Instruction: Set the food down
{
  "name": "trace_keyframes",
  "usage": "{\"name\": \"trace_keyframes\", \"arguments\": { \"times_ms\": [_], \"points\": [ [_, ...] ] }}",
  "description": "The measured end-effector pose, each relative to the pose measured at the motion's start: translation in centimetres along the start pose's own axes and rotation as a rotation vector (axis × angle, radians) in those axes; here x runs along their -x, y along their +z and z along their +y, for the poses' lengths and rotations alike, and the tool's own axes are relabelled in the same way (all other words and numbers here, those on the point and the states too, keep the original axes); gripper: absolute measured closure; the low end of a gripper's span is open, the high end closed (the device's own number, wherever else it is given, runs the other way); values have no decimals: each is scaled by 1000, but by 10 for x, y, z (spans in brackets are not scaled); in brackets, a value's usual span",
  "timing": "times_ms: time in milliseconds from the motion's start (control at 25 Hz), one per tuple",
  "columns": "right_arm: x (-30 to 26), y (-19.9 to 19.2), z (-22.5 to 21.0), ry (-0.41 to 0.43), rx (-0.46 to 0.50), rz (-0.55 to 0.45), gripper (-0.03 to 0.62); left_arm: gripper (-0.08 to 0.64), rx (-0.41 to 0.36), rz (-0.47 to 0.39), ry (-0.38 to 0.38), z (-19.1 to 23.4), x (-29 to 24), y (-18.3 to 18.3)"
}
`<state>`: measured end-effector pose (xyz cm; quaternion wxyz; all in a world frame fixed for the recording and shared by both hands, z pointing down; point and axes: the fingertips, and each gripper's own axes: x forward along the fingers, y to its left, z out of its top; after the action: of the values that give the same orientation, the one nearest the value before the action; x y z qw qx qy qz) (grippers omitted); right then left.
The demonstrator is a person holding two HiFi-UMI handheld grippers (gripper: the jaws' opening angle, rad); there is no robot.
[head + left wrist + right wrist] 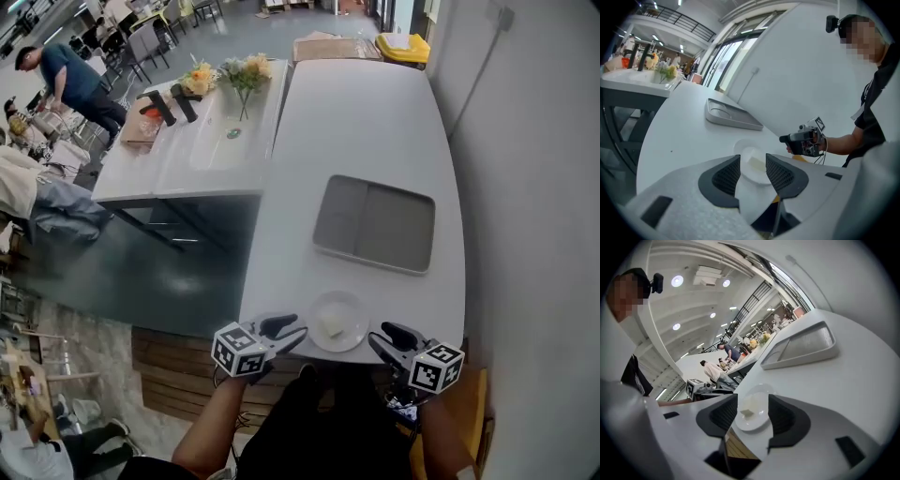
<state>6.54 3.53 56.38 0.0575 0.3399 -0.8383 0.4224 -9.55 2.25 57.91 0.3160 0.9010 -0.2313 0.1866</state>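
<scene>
Food: a small pale block (331, 325), too indistinct to name more closely, lies near the middle of the white plate (349, 337).
Plate position: flat on the white table (356, 122), close to its near edge, directly in front of the person and between the two grippers.
Left gripper (300, 330): just beside the plate's left rim, aimed at it. Its jaws stand wide apart, with the pads pressing on nothing. The plate shows just past the gap in its own view.
Right gripper (378, 336): just beside the plate's right rim and mirroring the left. Its jaws are also wide, with nothing gripped between them.
Why held so: the two grippers flank opposite rims, which suits carrying a flat plate level from both sides. With both pairs of jaws spread and the plate bearing on the table, neither gripper carries it now.
Task standing: by the look of it, the food is already set down. What remains is probably drawing both grippers clear without nudging the rim.
Risk: the plate sits near the table edge, so a bump from either jaw could push it towards the person.
Grey tray (375, 225): further up the same table, well apart from the plate. It has two shallow compartments, both empty.
Containers in use: only the plate, which holds the single block.
</scene>
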Motion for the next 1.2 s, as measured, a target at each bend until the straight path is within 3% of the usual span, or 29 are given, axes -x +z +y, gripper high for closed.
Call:
{"name": "trace_keyframes", "arguments": {
  "times_ms": [240, 480, 680, 880, 1200],
  "points": [
    [-24, -20, -28, 12, -51, 204, 387, 390, 5, 123, 56, 13, -23, -11],
    [-37, -26, -41, -20, -74, 290, 388, 388, -5, 186, 78, 22, -32, -19],
    [-46, -30, -46, -53, -119, 348, 400, 390, -46, 280, 38, 26, -37, -27],
    [-53, -32, -45, -77, -162, 353, 426, 390, 11, 303, 25, 31, -36, -28],
    [-62, -35, -40, -102, -176, 375, 426, 413, 181, 382, -29, 30, -41, -30]
  ]
}}
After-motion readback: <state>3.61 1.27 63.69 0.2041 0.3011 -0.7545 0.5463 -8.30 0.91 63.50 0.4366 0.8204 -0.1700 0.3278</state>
